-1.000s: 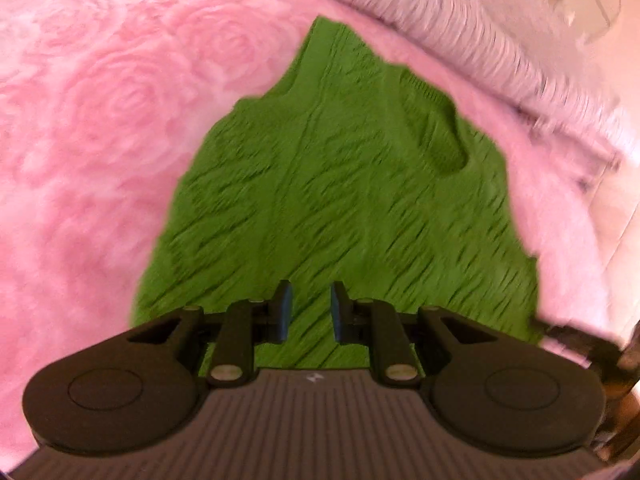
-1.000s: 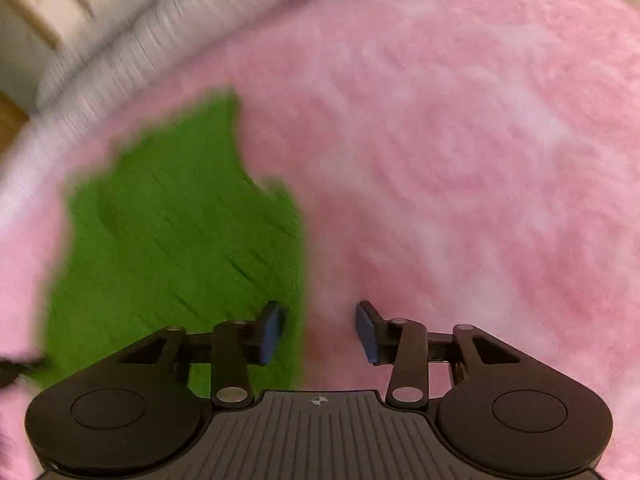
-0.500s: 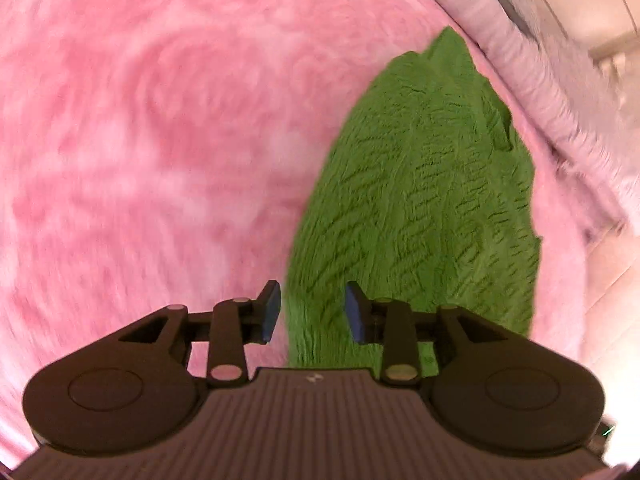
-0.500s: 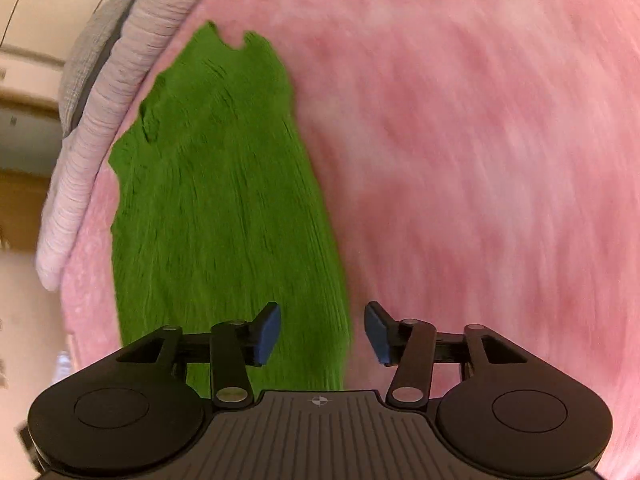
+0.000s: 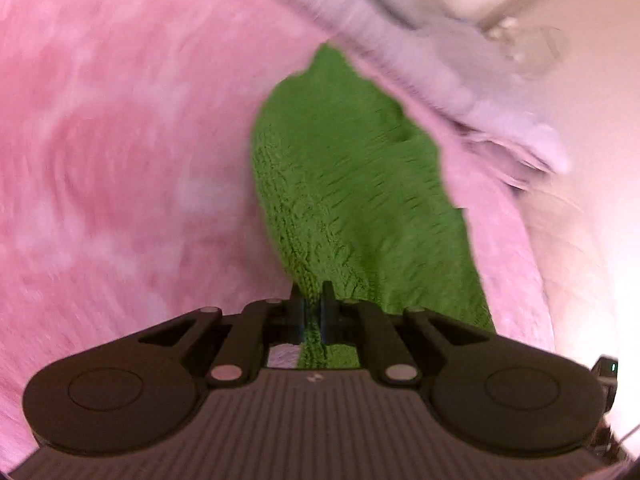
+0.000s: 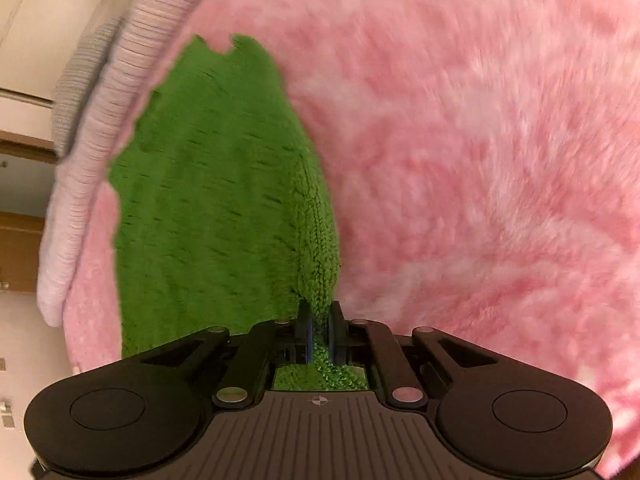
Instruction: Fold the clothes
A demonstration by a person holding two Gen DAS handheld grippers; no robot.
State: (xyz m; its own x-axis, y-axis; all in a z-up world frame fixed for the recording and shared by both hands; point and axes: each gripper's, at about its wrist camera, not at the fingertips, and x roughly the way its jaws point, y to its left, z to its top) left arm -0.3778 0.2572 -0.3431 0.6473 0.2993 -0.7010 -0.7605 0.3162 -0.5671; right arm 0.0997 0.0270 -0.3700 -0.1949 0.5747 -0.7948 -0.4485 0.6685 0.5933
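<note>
Change since earlier frames: both grippers stood apart over the knit half a second ago; both are now clamped on its near edge, and the garment fills less of each frame.
Pink fluffy blanket (image 5: 120, 160): largest surface; fills the left of the left wrist view and the right of the right wrist view (image 6: 480, 160). Carries the garment.
Green cable-knit sweater (image 5: 352, 184): lies on the blanket, centre-right of the left wrist view; centre-left of the right wrist view (image 6: 208, 208). Runs from the lower centre of each frame toward the top, narrowing upward. Looks already doubled lengthwise; this is a judgement.
Pale ribbed knit fabric (image 6: 100, 128): band along the blanket edge, upper left of the right wrist view; upper right of the left wrist view (image 5: 400, 32).
Left gripper (image 5: 314, 304): pinched tight on the sweater edge, lower centre.
Right gripper (image 6: 319, 320): pinched tight on the sweater edge, lower centre; knit bunched between the pads.
Step in hand: near edge secured at two points for a fold.
Next move calls for: lifting both held points evenly, carrying them toward the far end at the top of frame, and keeping the edge taut so that the layers do not slip.
</note>
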